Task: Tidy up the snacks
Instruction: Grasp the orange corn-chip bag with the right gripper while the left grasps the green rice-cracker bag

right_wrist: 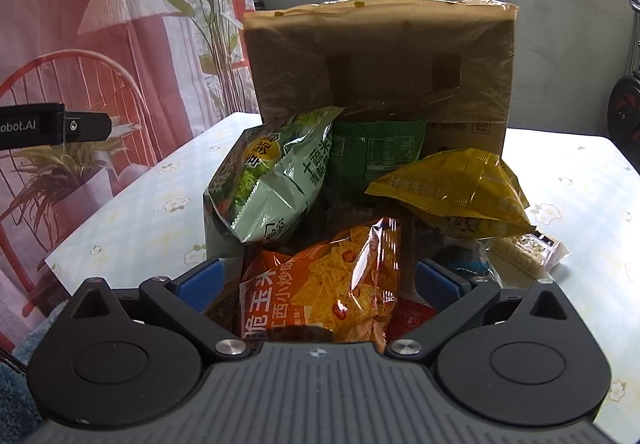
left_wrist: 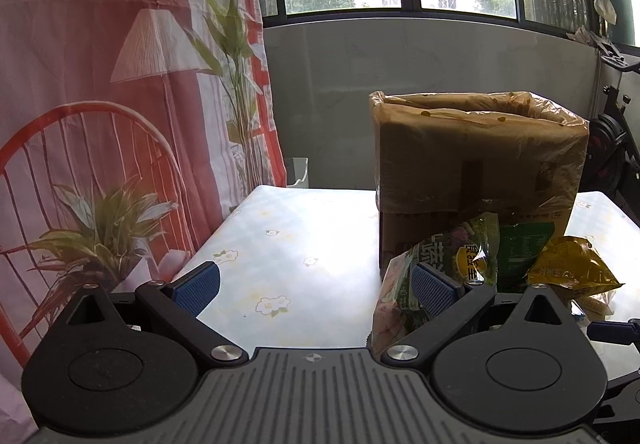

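A pile of snack bags lies on the table in front of a tall cardboard box (right_wrist: pixel 380 56) lined with a plastic bag. In the right wrist view an orange chip bag (right_wrist: pixel 328 284) sits between the wide-apart fingers of my right gripper (right_wrist: pixel 320 284), which is open. Behind it lie a pale green bag (right_wrist: pixel 272 180), a dark green packet (right_wrist: pixel 376 152) and a yellow bag (right_wrist: pixel 452 188). My left gripper (left_wrist: pixel 316 288) is open over bare tablecloth; its right finger (left_wrist: pixel 434 288) is at the pale green bag (left_wrist: pixel 440 256). The box (left_wrist: pixel 476 160) stands just behind.
The table (left_wrist: pixel 288 236) has a light floral cloth and its left edge borders a printed curtain (left_wrist: pixel 100 84). A clear packet of biscuits (right_wrist: pixel 524 254) lies right of the pile. The left gripper's body (right_wrist: pixel 48 126) shows at the left edge of the right wrist view. An exercise bike (left_wrist: pixel 612 148) stands far right.
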Motion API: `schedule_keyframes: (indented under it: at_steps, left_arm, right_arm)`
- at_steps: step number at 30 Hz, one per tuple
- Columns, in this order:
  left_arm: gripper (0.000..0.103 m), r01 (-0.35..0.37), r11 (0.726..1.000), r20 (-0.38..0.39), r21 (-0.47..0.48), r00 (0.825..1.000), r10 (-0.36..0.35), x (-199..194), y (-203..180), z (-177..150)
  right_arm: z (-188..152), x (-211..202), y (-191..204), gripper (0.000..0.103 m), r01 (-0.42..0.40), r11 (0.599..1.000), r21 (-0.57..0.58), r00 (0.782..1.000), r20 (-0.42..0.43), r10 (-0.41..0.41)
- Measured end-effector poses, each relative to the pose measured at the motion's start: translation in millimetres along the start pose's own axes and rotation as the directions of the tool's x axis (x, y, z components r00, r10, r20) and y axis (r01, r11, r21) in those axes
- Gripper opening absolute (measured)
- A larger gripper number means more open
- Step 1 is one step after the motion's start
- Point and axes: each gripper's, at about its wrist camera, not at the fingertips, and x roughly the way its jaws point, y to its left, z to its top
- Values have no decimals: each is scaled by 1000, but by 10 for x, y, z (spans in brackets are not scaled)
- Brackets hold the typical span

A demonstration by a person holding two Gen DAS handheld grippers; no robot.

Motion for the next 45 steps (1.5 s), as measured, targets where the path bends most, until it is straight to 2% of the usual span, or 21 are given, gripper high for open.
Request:
schedule_keyframes:
  at_steps: [5, 9, 16, 23, 26, 30, 34, 41, 45]
  left_arm:
    - [103, 17, 1000, -35, -14, 999, -18, 98, 13, -66]
    - [102, 37, 999, -63, -35, 997, -39, 185, 26, -116]
    - [102, 56, 998, -74, -28, 996, -58, 224, -20, -199]
    - [102, 70, 997, -65, -32, 995, -72, 199, -37, -209]
    - [102, 74, 997, -69, -32, 995, -77, 192, -42, -219]
    - [102, 80, 996, -77, -31, 994, -82, 190, -53, -238]
    - [98, 96, 995, -84, -41, 992, -99, 193, -60, -238]
    - [98, 130, 990, -80, -57, 988, -134, 185, -85, -247]
    - [98, 174, 982, -54, -69, 983, -178, 221, -136, -201]
  right_arm:
    - [-86, 171, 177, 103, 44, 993, -114, 999, -25, -47]
    - [-153, 272, 187, 100, 73, 987, -142, 994, -64, -83]
    - [-200, 319, 78, 99, 69, 993, -98, 994, -79, -77]
    - [-236, 368, 77, 100, 55, 993, -102, 994, -91, -64]
    - [-274, 431, 41, 93, 22, 997, -68, 990, -135, -31]
    - [-268, 364, 32, 90, 12, 998, -67, 992, -121, -20]
    - [-228, 191, 33, 89, 9, 996, -86, 998, -61, -14]
    - [-99, -123, -81, 87, 76, 995, -65, 996, 46, -73]
    - [-54, -192, -144, 87, 102, 994, -45, 992, 83, -98]
